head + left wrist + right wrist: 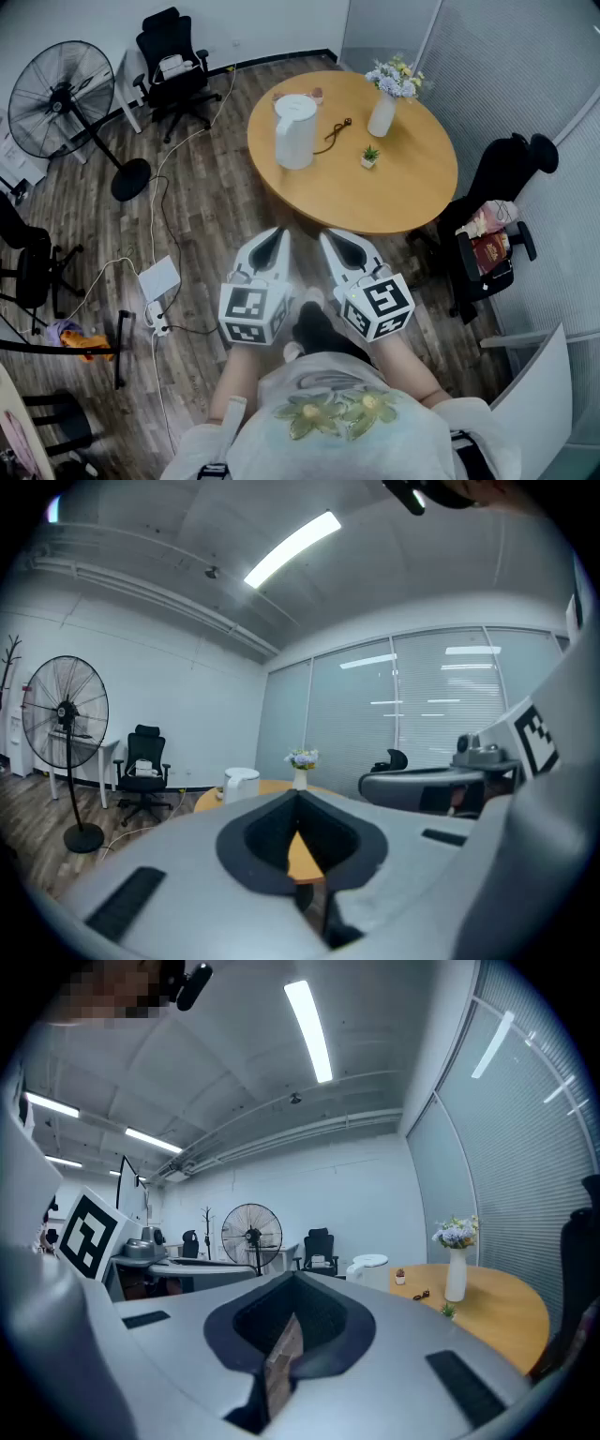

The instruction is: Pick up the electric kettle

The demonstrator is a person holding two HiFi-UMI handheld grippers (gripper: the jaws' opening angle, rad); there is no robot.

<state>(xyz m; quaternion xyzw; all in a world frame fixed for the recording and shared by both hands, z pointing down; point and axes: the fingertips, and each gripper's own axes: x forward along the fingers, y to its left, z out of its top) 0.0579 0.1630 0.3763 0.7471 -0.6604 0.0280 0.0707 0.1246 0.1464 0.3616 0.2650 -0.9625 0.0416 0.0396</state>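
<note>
A white electric kettle (295, 130) stands upright on the left part of a round wooden table (412, 192). It shows small and far off in the left gripper view as the kettle (241, 783) and in the right gripper view as the kettle (367, 1270). My left gripper (278, 234) and right gripper (330, 236) are held side by side over the floor, short of the table's near edge. Both are shut with nothing between the jaws, and both point roughly level toward the table.
On the table stand a white vase of flowers (386, 100), a tiny potted plant (369, 157), a small dark object (336, 131) and a small pot (315, 95). A standing fan (60, 103), black office chairs (173, 66) (492, 225) and floor cables with a power strip (157, 279) surround it.
</note>
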